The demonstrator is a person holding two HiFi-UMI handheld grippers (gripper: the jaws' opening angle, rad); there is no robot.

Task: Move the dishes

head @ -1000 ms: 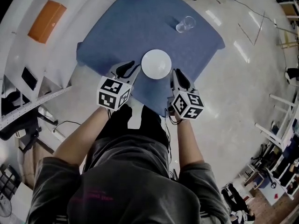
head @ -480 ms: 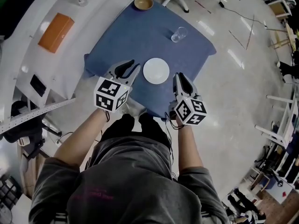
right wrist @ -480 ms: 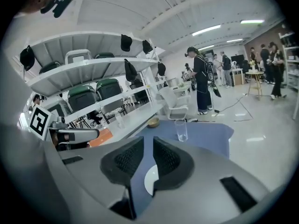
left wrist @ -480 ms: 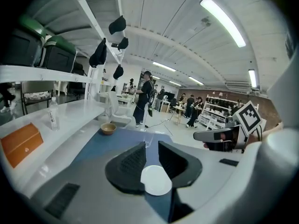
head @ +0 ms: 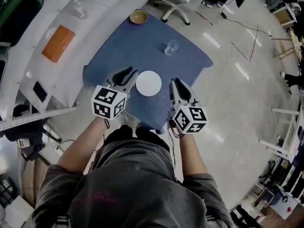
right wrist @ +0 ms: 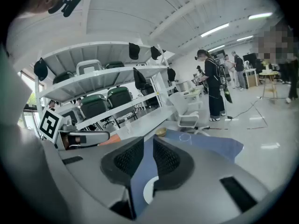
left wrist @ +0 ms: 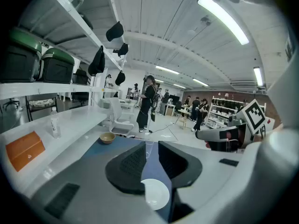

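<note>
In the head view, the left tongs (head: 127, 74) and the right tongs (head: 175, 85) are being held out over the near edge of the blue-covered table (head: 142, 37). The white plate (head: 148, 83) is being shown lying on the blue cover between them, touched by neither. A glass (head: 171, 47) is being seen farther back on the table, and a bowl (head: 138, 17) at its far corner. An orange box (head: 58, 43) is being carried by the white shelf to the left.

In the left gripper view, the left tongs (left wrist: 152, 149) are being held spread, with nothing pinched. Through the gap the plate (left wrist: 156, 193) is being seen lying below on the blue cover, clear of both jaws. The glass (left wrist: 149, 148) and the bowl (left wrist: 107, 137) are being shown beyond.

In the right gripper view, the right tongs (right wrist: 148, 148) are being kept apart by a narrower gap, with nothing gripped. An edge of the plate (right wrist: 148, 190) is being shown low in the gap, with the bowl (right wrist: 160, 132) and the glass (right wrist: 185, 136) farther off.
</note>
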